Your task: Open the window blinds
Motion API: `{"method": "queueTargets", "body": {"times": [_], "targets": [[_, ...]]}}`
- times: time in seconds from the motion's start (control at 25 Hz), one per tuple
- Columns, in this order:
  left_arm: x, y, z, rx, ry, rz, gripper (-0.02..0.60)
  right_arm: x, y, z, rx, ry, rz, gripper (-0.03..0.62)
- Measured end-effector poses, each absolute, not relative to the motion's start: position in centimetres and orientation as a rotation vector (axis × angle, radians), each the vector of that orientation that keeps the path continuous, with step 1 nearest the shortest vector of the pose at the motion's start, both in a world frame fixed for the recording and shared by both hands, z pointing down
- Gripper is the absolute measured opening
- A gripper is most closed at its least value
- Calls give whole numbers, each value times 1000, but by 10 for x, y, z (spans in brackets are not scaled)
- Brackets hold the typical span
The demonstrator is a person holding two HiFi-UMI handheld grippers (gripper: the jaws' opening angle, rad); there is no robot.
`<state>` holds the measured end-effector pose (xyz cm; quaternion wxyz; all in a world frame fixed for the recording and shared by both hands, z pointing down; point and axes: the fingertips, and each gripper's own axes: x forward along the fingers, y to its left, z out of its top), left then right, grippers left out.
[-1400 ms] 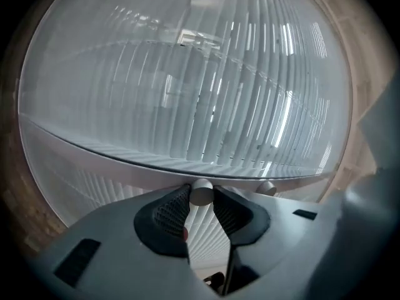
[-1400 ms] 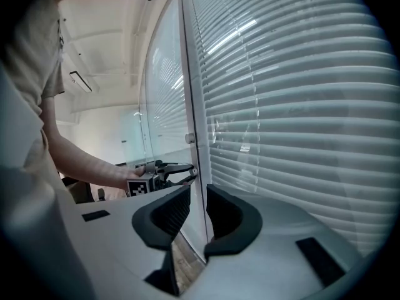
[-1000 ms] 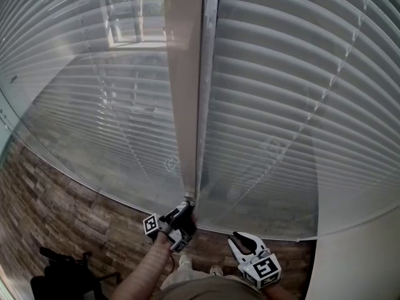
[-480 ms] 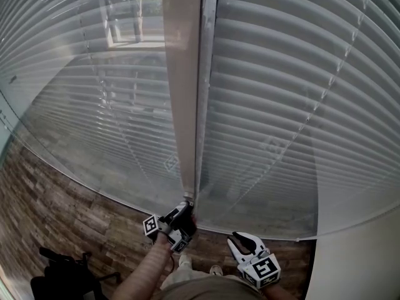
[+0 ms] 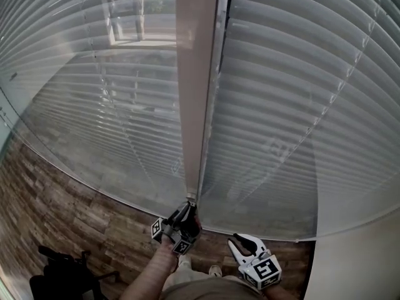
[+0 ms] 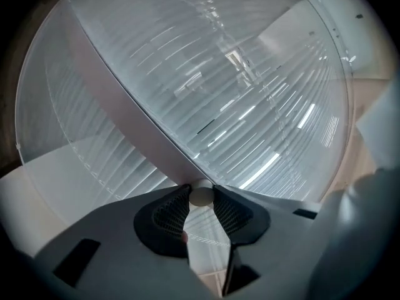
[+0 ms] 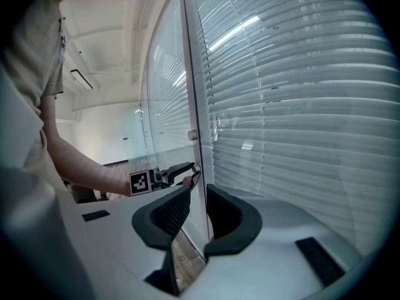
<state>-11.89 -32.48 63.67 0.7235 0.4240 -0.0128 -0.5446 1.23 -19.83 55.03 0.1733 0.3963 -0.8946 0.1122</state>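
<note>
White slatted blinds (image 5: pixel 300 105) hang behind glass on both sides of a pale upright post (image 5: pixel 197 92). At the foot of that post my left gripper (image 5: pixel 189 210) is shut on a small round whitish knob (image 6: pixel 201 196), which both ribbed pads (image 6: pixel 172 211) touch. The right gripper view shows the left gripper (image 7: pixel 189 175) reaching to the post edge, below a second small knob (image 7: pixel 192 135). My right gripper (image 5: pixel 239 241) hangs lower right of the left one, clear of the glass. Its jaws (image 7: pixel 199 208) stand open with nothing between them.
Wood-pattern floor (image 5: pixel 56 211) runs along the base of the glass. Something black, perhaps a chair (image 5: pixel 62 270), stands at the lower left. A plain white wall (image 5: pixel 362 261) closes the lower right. The person's shoes (image 5: pixel 200 269) are just below the grippers.
My left gripper has rolled about the knob while staying on it, so its marker cube now sits lower and further right. The right gripper has not moved.
</note>
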Motion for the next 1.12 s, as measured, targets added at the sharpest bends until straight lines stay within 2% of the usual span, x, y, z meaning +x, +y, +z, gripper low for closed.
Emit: {"method": "queueTargets", "body": {"times": [0.36, 0.64, 0.68, 0.76, 0.8, 0.92, 1.12], "targets": [[-119, -323, 637, 900, -8, -1251, 133, 8, -197, 549, 1117, -2540, 318, 83], [-123, -323, 631, 1126, -195, -1157, 135, 13, -194, 551, 1127, -2529, 317, 83], [-125, -323, 630, 1165, -236, -1134, 151, 13, -193, 552, 1127, -2528, 318, 83], [-131, -321, 627, 1242, -326, -1075, 227, 14, -192, 551, 1127, -2527, 321, 83], [-133, -319, 626, 1298, -376, -1028, 255, 14, -192, 551, 1126, -2527, 322, 83], [-129, -308, 625, 1579, -566, -763, 262, 15, -192, 552, 1127, -2526, 329, 83], [-124, -294, 642, 2129, -1015, -77, 262, 16, -190, 552, 1128, -2528, 334, 83]]}}
